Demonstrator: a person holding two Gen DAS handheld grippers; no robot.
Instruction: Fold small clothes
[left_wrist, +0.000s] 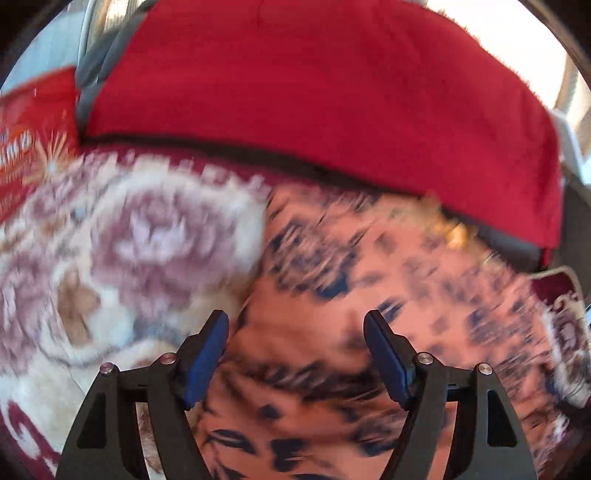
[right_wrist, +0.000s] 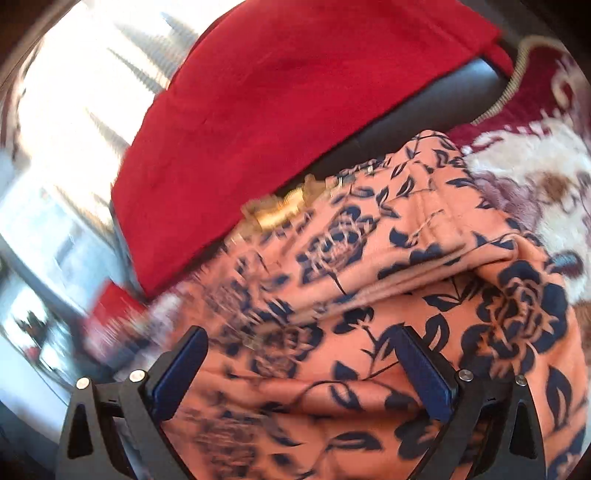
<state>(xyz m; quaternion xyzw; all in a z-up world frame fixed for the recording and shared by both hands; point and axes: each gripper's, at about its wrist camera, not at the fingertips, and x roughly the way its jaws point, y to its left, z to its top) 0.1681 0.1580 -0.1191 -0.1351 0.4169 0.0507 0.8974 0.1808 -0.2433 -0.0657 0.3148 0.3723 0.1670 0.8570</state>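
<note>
A peach garment with dark blue flowers (left_wrist: 369, 280) lies on a cream and maroon floral blanket (left_wrist: 129, 240). It also shows in the right wrist view (right_wrist: 369, 266), bunched in folds, with gold trim (right_wrist: 277, 212) at its far edge. My left gripper (left_wrist: 295, 332) is open, its fingers just above the garment's near part, nothing between them. My right gripper (right_wrist: 303, 350) is open over the garment, also holding nothing. Both views are blurred by motion.
A red cloth (left_wrist: 314, 92) drapes over a dark seat back behind the garment, also in the right wrist view (right_wrist: 277, 110). A red printed bag or box (left_wrist: 33, 147) stands at the far left. The blanket (right_wrist: 535, 166) extends to the right.
</note>
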